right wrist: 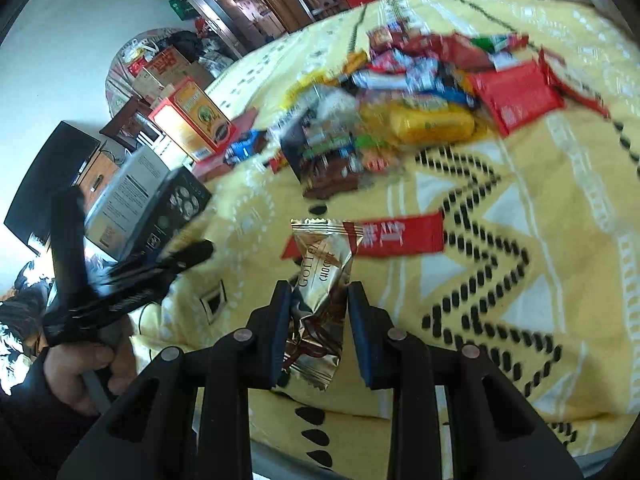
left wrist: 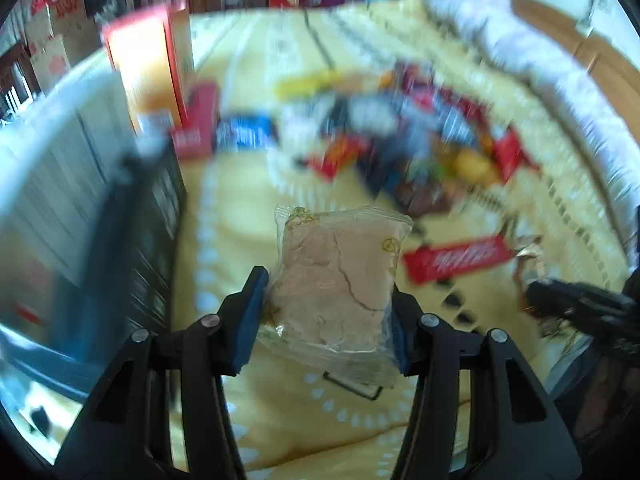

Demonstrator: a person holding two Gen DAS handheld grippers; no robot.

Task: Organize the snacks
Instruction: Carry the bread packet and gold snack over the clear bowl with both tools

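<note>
My left gripper [left wrist: 326, 284] is shut on a clear packet with a pale beige pastry [left wrist: 340, 276], which stands upright between the blue pads above the yellow blanket [left wrist: 248, 208]. My right gripper [right wrist: 318, 292] is shut on a gold-wrapped chocolate [right wrist: 320, 280], pinched at its lower half. A mixed heap of snack packets [left wrist: 400, 132] [right wrist: 400, 100] lies further back on the blanket [right wrist: 520, 280]. A long red bar [left wrist: 456, 258] [right wrist: 384, 236] lies flat just beyond both grippers.
An orange and red carton [left wrist: 148, 68] [right wrist: 192, 120] stands at the far left. A grey and black box [left wrist: 80, 200] [right wrist: 148, 196] sits close on the left. A hand [right wrist: 80, 364] holds the left tool. A white quilt [left wrist: 520, 52] bounds the right.
</note>
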